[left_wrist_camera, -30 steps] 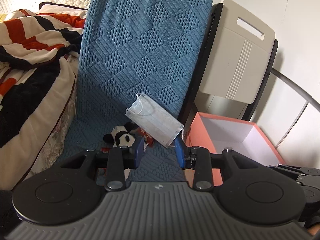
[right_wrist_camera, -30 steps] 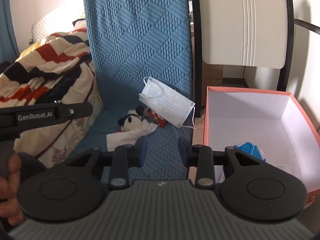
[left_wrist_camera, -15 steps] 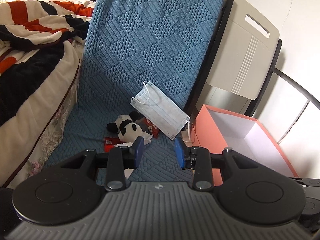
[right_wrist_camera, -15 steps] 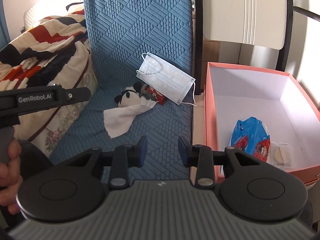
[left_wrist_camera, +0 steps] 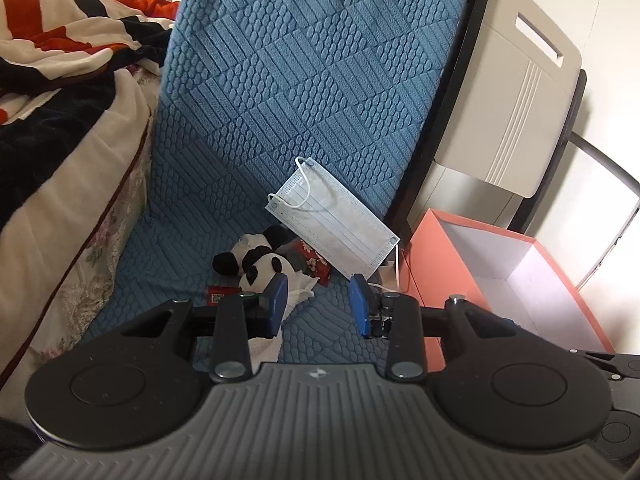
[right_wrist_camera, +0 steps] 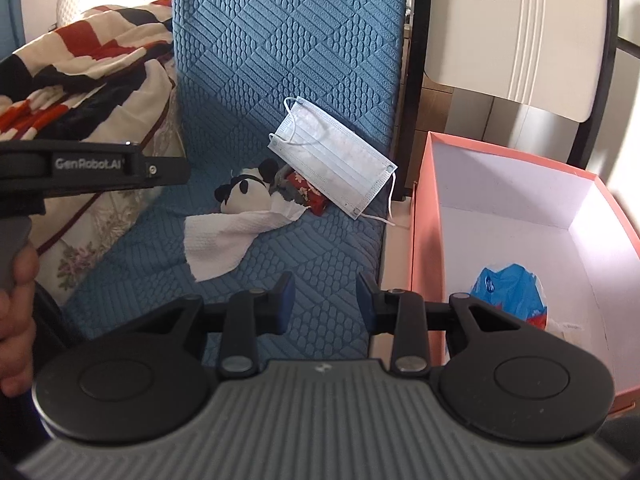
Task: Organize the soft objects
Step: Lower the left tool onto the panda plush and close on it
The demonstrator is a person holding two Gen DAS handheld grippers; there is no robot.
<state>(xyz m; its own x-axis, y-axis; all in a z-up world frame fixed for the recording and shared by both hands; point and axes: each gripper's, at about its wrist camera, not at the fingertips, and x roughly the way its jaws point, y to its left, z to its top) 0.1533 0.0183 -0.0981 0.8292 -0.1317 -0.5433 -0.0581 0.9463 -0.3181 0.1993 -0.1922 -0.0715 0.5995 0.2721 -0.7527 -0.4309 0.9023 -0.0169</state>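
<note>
At far left of my right-wrist view, a striped blanket (right_wrist_camera: 92, 60) slumps beside the quilted blue mat (right_wrist_camera: 288, 52). Centre frame, a plush panda (right_wrist_camera: 246, 194) lies on a crumpled white tissue (right_wrist_camera: 224, 240), a red patterned pouch (right_wrist_camera: 306, 192) behind it and a pleated face mask (right_wrist_camera: 332, 162) leaning on the mat. At right, the coral cardboard box (right_wrist_camera: 424, 216) holds a glossy blue packet (right_wrist_camera: 510, 292). My right gripper (right_wrist_camera: 325, 298) and left gripper (left_wrist_camera: 318, 306) both stand parted and empty, the soft pile above their fingers.
</note>
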